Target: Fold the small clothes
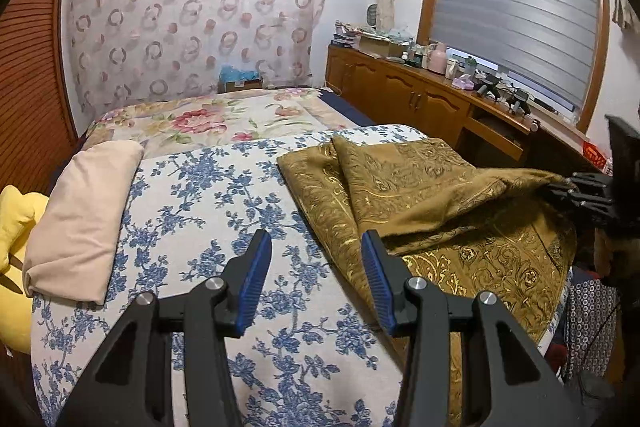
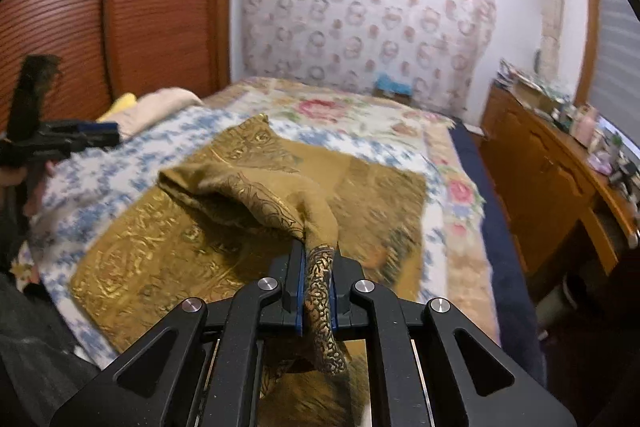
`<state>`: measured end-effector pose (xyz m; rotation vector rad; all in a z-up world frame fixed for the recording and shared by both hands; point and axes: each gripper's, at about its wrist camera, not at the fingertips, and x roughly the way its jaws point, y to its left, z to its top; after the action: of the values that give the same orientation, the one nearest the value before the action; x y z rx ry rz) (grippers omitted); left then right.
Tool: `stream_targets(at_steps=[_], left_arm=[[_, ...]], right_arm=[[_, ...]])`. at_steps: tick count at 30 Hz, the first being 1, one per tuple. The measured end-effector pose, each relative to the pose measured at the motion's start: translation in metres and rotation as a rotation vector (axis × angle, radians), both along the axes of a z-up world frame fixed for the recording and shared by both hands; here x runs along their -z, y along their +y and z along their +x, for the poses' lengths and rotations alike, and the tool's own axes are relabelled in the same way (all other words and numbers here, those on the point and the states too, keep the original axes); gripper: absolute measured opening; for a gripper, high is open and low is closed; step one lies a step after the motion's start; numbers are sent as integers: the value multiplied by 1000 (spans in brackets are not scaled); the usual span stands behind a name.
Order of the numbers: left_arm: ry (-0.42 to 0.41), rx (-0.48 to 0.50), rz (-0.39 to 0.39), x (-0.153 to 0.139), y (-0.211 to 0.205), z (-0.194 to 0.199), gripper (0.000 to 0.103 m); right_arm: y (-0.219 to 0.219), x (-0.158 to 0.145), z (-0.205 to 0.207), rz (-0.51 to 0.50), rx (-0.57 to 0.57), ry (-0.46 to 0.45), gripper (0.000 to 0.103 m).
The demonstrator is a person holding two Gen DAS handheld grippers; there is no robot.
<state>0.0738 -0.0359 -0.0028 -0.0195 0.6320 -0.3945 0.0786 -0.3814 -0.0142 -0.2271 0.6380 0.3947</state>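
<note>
A gold-patterned olive cloth lies spread on the blue-flowered bed cover, its right corner lifted. My right gripper is shut on that corner of the cloth and holds it raised above the rest, so the fabric drapes back in a fold. From the left wrist view the right gripper shows at the far right edge, clamped on the cloth. My left gripper stands open over the bed cover just left of the cloth's near edge, nothing between its blue pads. The right wrist view has the left gripper at its left edge.
A folded beige cloth and a yellow item lie at the bed's left side. A wooden cabinet with clutter runs along the right wall under a window. A slatted wooden door stands left of the bed.
</note>
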Motion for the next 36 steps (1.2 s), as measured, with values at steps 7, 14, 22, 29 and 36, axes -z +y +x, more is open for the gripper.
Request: stream_targets(at_steps=[7,14,22,29,36], left_arm=[[0,24,5,1,-12,-1,45],[7,40,14,3,-21,-4,46],[6,40,17,3,-22,-5,46],[7,30,17,3,-20,-7,46],[12,16,14,5,-13,-9,46]], right_arm=[[-19,31,1,-8,48,86,6],[-6,25,-10,-55,23,50,15],[9,-3,-13,-45,-30,0,40],[39,-3,14,-55,-98,10,40],[82,9,56,-43,-183,80,46]])
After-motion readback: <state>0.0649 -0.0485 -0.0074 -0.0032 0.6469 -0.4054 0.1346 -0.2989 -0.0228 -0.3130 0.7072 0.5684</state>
